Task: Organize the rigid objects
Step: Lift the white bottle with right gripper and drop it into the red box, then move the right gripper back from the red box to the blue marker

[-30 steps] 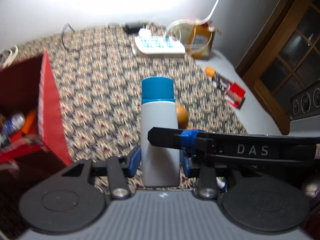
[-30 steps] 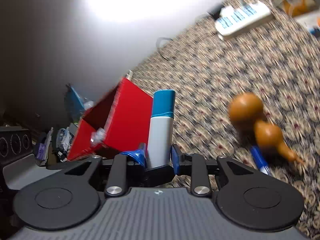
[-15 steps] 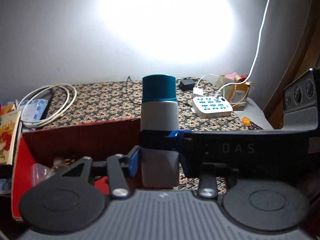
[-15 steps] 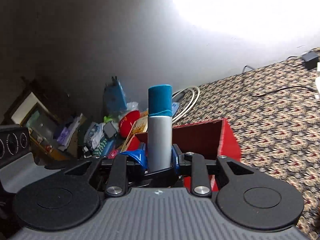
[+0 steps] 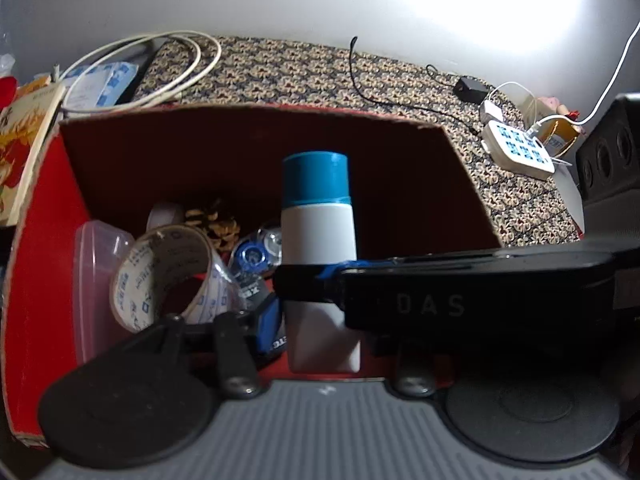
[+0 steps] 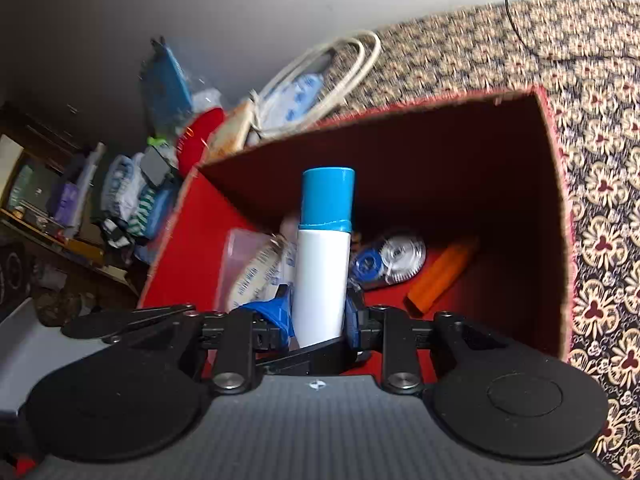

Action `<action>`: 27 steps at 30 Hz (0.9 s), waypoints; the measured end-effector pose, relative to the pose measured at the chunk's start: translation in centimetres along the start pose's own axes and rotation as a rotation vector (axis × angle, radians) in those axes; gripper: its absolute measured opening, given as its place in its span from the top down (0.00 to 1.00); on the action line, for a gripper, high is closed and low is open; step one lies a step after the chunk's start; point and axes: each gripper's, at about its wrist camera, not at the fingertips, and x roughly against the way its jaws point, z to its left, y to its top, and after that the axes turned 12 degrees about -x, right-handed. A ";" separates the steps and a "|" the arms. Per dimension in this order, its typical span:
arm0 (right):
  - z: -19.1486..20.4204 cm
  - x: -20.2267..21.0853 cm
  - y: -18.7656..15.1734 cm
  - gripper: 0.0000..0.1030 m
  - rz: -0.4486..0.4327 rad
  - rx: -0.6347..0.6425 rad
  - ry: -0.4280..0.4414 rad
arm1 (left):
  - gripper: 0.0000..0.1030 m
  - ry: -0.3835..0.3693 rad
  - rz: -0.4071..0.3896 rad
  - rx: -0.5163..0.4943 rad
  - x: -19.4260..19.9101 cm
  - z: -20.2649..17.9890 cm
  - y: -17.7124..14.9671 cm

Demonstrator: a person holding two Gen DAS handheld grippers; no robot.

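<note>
Holding bottle (image 5: 318, 224) over red box (image 5: 248, 148): tape roll (image 5: 160, 276), orange marker (image 6: 442, 276).

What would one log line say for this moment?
left tool: shut on bottle | right tool: shut on bottle | bottle: upright, over open red box | box: tape roll, orange stick | next: likely release

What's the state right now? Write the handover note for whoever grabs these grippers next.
Left gripper and right gripper: jaws of both shut on the same blue-capped bottle, held upright over the open red box.
Done: tape roll, orange piece and other small items lie in the box.
Left: lower the bottle in, release.
</note>
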 end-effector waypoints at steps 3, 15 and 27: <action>-0.1 -0.8 0.3 0.90 0.024 -0.027 -0.012 | 0.67 0.021 0.013 0.009 -0.6 0.3 -0.2; -0.7 1.3 -0.8 0.89 -0.061 -0.034 0.029 | 0.67 0.142 0.007 0.006 0.8 -0.4 -0.5; -1.2 8.1 -3.6 0.89 -0.267 0.045 0.038 | 0.40 0.330 -0.076 -0.093 4.5 -6.9 -0.7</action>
